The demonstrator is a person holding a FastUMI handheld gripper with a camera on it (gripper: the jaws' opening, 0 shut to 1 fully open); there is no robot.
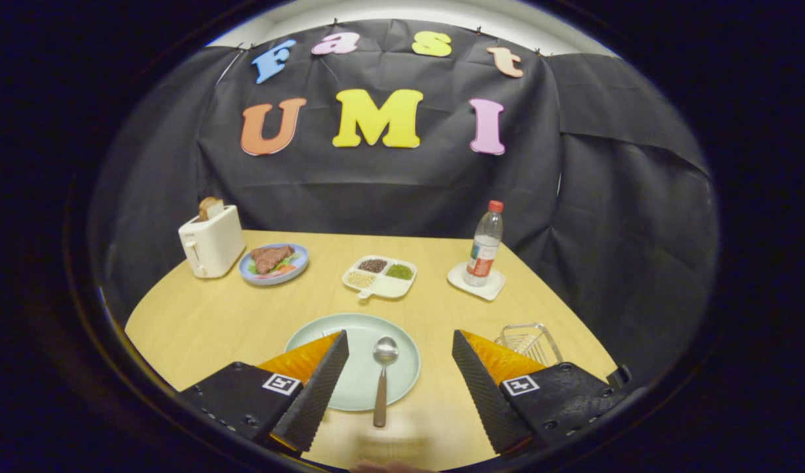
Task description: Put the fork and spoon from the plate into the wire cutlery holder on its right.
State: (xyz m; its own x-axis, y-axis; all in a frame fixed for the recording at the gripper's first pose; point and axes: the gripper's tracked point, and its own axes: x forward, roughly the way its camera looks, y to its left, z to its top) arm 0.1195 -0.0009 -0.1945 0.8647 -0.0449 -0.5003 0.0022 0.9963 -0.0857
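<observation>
While the gripper hangs above the table with fingers spread wide and holding nothing, one spoon lies between them, bowl away, handle overhanging the pale green plate. Fork tines barely show by the left finger. One wire cutlery holder sits beside the right finger. Beyond stand a divided dish, bottle, toaster and blue plate of food; nothing blocks the spoon.
</observation>
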